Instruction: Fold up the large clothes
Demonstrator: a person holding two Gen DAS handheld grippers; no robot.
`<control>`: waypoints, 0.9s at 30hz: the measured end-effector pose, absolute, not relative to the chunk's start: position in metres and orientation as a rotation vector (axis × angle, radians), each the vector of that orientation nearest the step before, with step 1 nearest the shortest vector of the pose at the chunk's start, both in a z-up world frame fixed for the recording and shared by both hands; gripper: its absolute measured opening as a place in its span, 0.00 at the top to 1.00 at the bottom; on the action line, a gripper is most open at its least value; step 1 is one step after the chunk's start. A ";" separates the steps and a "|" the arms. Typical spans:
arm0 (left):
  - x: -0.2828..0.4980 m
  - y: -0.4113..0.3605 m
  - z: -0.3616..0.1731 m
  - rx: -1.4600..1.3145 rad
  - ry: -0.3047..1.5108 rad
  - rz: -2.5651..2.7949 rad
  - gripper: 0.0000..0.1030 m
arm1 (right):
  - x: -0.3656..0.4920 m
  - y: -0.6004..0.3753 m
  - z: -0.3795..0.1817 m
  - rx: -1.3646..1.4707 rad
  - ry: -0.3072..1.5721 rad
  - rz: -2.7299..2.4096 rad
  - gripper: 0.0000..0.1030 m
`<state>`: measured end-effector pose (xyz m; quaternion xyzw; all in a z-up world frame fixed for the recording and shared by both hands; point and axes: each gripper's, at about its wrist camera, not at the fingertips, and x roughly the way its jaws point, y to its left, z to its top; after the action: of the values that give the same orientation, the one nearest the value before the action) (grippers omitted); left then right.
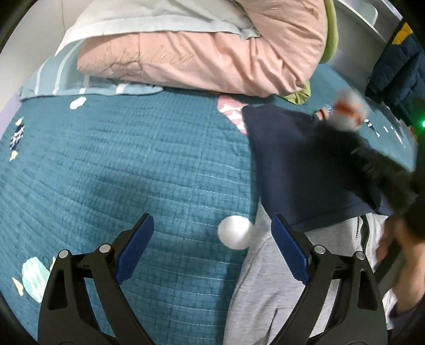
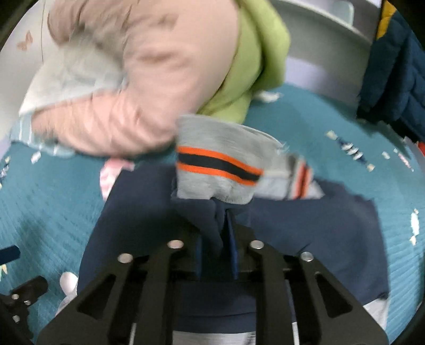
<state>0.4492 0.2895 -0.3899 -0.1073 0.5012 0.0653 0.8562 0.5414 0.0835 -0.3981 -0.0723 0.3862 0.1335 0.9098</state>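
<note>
A navy and grey jacket [image 1: 297,164] lies on the teal quilt [image 1: 119,159], its grey part [image 1: 268,278] nearest me. My left gripper [image 1: 212,249] is open and empty, its blue pads over the quilt and the grey edge. My right gripper [image 2: 216,238] is shut on a navy sleeve [image 2: 209,220] that ends in a grey cuff with orange and dark stripes [image 2: 220,164], held above the navy body [image 2: 305,238]. In the left wrist view the right gripper [image 1: 372,159] is a blurred dark shape over the jacket.
A pink duvet [image 1: 217,53] and a pale pillow [image 1: 148,18] lie piled at the bed's far side, with green fabric [image 2: 255,58] beside them. A dark blue padded coat [image 1: 398,69] hangs at the right. A white round patch [image 1: 235,232] marks the quilt.
</note>
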 end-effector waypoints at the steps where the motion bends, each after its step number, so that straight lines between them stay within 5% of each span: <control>1: 0.450 0.291 -0.391 -0.232 1.055 0.140 0.12 | 0.542 0.087 -0.406 -0.150 0.835 0.292 0.60; 5: 0.453 0.298 -0.392 -0.268 1.041 0.150 0.12 | 0.531 0.077 -0.403 -0.099 0.835 0.400 0.25; 10: 0.454 0.298 -0.379 -0.321 1.002 0.164 0.12 | 0.525 0.053 -0.366 0.146 0.865 0.622 0.21; 15: 0.468 0.275 -0.366 -0.320 0.991 0.133 0.12 | 0.535 -0.005 -0.333 0.348 0.855 0.640 0.20; 22: 0.512 0.186 -0.352 -0.387 0.982 -0.150 0.12 | 0.569 -0.121 -0.367 0.321 0.976 0.358 0.20; 27: 0.550 0.138 -0.382 -0.342 1.086 -0.221 0.12 | 0.582 -0.181 -0.411 0.455 1.109 0.368 0.44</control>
<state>0.5502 0.1381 -0.3824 -0.1614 0.5132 -0.1046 0.8365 0.5820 -0.1815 -0.4114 0.2128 0.5190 0.1723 0.8097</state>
